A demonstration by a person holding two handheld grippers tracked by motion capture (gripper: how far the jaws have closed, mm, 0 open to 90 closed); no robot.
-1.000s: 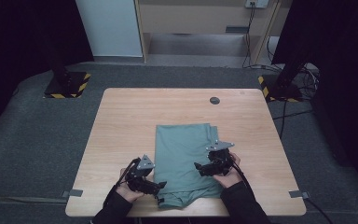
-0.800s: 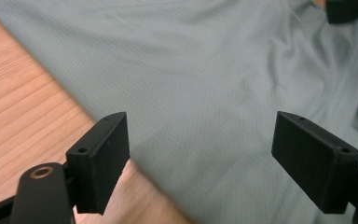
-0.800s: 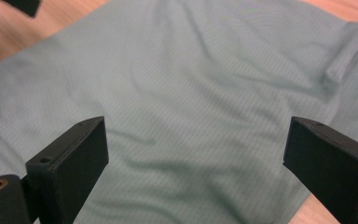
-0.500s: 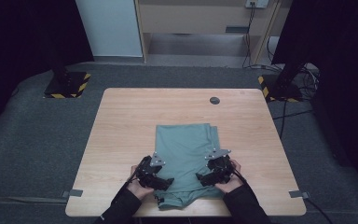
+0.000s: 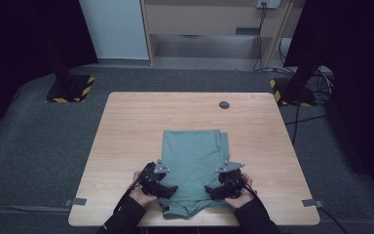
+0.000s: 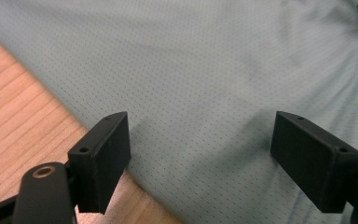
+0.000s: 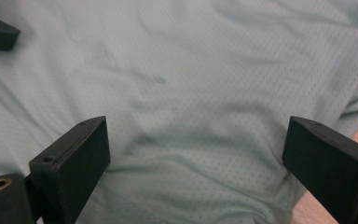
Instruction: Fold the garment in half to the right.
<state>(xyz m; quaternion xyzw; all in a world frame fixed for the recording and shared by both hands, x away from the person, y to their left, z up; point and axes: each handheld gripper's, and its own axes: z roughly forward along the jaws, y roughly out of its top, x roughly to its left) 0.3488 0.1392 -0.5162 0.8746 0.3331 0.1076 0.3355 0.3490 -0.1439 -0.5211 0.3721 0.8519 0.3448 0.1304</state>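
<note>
A folded grey-green mesh garment (image 5: 195, 156) lies on the wooden table (image 5: 126, 126), its near end at the front edge. My left gripper (image 5: 168, 190) rests over the garment's near left corner, jaws wide open, fabric (image 6: 205, 84) spread between and beyond them with the left cloth edge by one jaw. My right gripper (image 5: 213, 191) sits over the near right part, also wide open, with wrinkled cloth (image 7: 191, 107) under its jaws. Neither holds anything. In the right gripper view the tip of the other gripper's jaw shows at the top left.
A small dark round disc (image 5: 224, 105) lies near the table's far edge. Bare wood (image 6: 14, 112) runs left of the garment. Black-and-yellow stand bases (image 5: 70, 88) sit on the grey floor behind the table, with cables at the right.
Both grippers have moved inward and toward the near edge, onto the garment's near end. The garment lies the same.
</note>
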